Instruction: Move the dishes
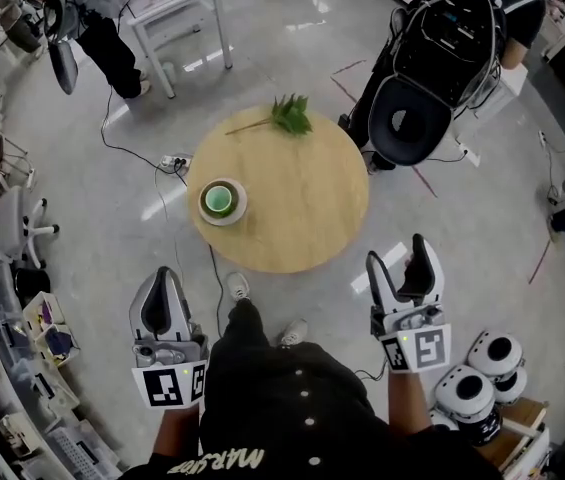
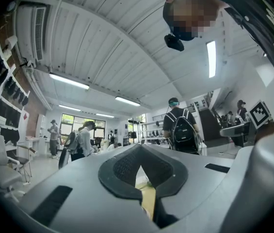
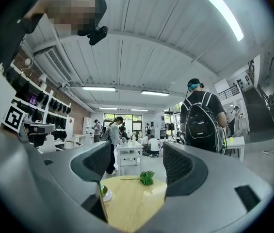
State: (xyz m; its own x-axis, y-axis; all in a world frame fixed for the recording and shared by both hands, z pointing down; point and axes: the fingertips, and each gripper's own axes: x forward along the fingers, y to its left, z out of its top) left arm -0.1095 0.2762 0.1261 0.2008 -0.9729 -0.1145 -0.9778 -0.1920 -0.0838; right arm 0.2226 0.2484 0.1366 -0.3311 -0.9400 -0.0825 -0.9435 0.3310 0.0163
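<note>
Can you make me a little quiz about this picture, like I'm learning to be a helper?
1. True or false: the green cup stands on a white saucer on the round wooden table.
2. Pick one. The right gripper has its jaws: A) apart with nothing between them, B) shut on the cup, C) pressed together.
3. Fill the gap: the leafy sprig lies at the table's ___ edge, near or far from the person holding the grippers.

Key: 1 true. 2 A. 3 far.
</note>
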